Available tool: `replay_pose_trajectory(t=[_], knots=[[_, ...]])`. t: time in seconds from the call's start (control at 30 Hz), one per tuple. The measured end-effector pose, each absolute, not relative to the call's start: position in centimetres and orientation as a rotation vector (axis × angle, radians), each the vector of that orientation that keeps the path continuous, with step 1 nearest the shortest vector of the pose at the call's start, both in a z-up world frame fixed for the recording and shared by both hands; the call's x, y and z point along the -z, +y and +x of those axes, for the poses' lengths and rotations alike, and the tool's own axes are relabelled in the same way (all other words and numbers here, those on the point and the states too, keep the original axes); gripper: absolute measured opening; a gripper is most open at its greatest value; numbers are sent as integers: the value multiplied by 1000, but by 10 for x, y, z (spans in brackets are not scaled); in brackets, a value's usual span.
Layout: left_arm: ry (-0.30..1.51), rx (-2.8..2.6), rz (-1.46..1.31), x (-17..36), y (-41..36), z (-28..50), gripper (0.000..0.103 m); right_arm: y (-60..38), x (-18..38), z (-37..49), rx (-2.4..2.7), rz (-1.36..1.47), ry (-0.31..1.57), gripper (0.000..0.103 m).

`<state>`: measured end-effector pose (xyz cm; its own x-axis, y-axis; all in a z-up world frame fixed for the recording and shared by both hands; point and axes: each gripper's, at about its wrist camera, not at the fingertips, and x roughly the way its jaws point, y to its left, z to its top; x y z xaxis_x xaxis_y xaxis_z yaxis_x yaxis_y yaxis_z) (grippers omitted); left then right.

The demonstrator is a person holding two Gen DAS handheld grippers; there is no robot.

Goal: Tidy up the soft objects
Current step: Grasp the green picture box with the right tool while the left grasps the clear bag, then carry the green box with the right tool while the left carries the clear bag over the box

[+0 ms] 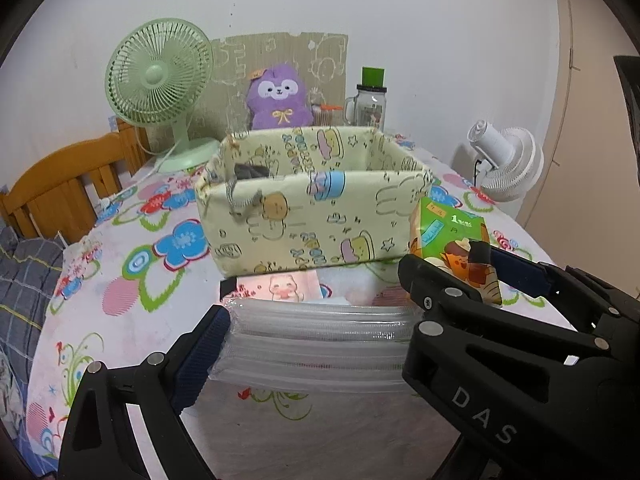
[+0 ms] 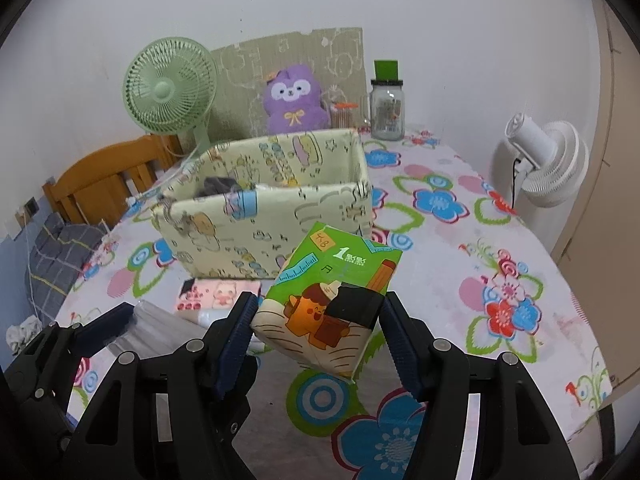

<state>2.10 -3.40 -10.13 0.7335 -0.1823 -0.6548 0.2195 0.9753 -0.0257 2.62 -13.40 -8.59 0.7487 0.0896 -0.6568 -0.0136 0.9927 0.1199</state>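
Above floral worktop (image 2: 460,248), near fabric storage bin (image 2: 280,216): right gripper (image 2: 316,336) jaws clamp green tissue pack (image 2: 332,292); left gripper (image 1: 320,344) jaws squeeze clear plastic pack (image 1: 316,336). Judgement: clear bin's front wall, then drop both inside. Left view alone shows clear pack fully; right view shows tissue grip.

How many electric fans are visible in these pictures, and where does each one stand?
2. The green fan stands at the table's far left corner, beside the purple plush toy. The white fan stands off the table's right edge. Others may be hidden.
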Motion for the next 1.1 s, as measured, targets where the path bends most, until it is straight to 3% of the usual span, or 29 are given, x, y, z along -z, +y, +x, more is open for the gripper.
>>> replay_pose_trajectory(t=[1.1], knots=[[594,230,66,34,-31,15,96,-129,14,20,-69,87,594,65]])
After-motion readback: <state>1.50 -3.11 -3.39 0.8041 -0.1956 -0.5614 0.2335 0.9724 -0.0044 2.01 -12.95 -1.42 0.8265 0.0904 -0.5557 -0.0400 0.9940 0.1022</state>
